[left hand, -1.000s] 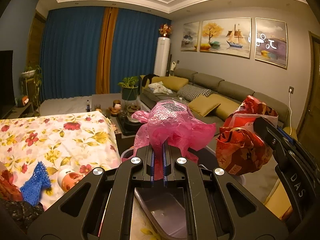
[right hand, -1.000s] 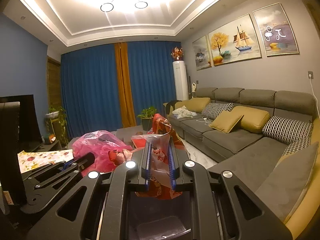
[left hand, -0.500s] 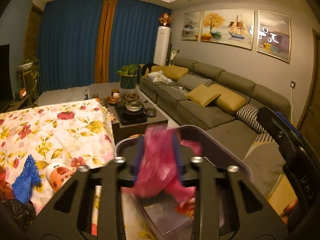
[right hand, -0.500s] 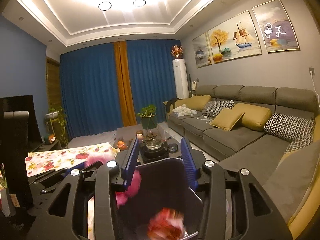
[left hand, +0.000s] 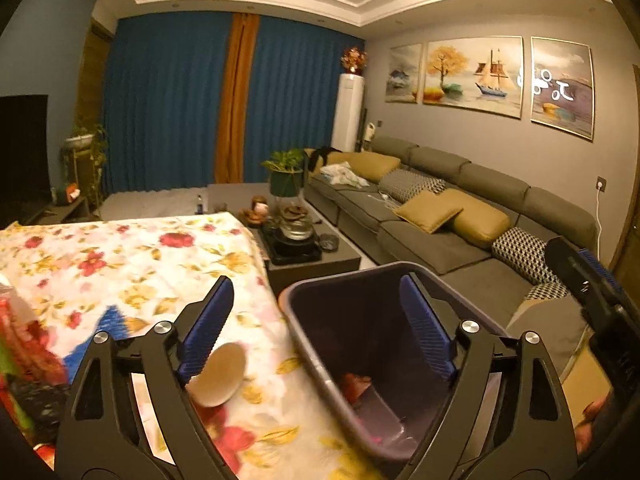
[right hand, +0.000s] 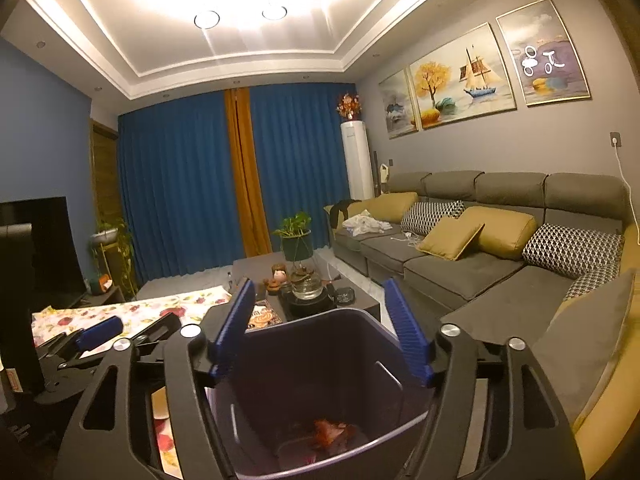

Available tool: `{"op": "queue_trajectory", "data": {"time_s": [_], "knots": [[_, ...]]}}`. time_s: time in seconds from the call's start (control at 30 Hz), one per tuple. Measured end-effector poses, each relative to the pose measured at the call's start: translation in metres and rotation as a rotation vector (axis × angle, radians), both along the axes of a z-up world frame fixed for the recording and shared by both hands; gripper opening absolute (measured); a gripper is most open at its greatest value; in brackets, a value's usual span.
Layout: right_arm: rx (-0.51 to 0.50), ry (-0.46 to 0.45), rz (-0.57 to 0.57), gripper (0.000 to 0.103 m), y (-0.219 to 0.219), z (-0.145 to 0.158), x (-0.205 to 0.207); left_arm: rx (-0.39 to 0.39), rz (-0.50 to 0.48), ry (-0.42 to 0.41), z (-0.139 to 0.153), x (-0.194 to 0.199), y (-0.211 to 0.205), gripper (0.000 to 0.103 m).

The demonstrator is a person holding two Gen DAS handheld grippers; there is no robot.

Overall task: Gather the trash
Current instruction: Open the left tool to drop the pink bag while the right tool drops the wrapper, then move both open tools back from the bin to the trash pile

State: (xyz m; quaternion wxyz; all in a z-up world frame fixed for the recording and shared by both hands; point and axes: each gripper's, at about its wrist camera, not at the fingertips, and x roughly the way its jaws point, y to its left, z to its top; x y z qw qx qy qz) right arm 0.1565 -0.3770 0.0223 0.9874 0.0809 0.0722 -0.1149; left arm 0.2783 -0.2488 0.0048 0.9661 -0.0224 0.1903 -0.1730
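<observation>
A dark purple trash bin (left hand: 320, 332) stands beside the floral-cloth table (left hand: 132, 256). It also shows in the right wrist view (right hand: 320, 360). Red and pink trash (right hand: 332, 432) lies at its bottom, also seen in the left wrist view (left hand: 356, 384). My left gripper (left hand: 316, 320) is open and empty, above the bin's rim and the table edge. My right gripper (right hand: 320, 320) is open and empty, directly over the bin. On the table lie a round cup lid (left hand: 218, 374), a blue net scrap (left hand: 108, 320) and red wrappers (left hand: 28, 344).
A low coffee table (left hand: 304, 256) with a glass teapot (left hand: 296, 224) and a potted plant (left hand: 286, 176) stands behind the bin. A long grey sofa (left hand: 460, 216) with cushions runs along the right wall. A TV (right hand: 36, 248) is at the left.
Both grippers opened. The pink bag from my left gripper and the red bag from my right gripper dropped into the bin. My left gripper has swung left toward the table.
</observation>
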Motion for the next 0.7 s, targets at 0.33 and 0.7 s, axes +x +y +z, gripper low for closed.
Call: {"op": "queue_trajectory", "data": {"time_s": [0.33, 0.7], "knots": [[-0.001, -0.006, 0.009, 0.078, 0.031, 0.004, -0.036, 0.018, 0.092, -0.011, 0.004, -0.054, 0.063, 0.089], [0.014, 0.035, 0.111, 0.079, 0.09, -0.011, -0.056, 0.027, 0.24, -0.074, -0.001, -0.114, 0.152, 0.089]]}}
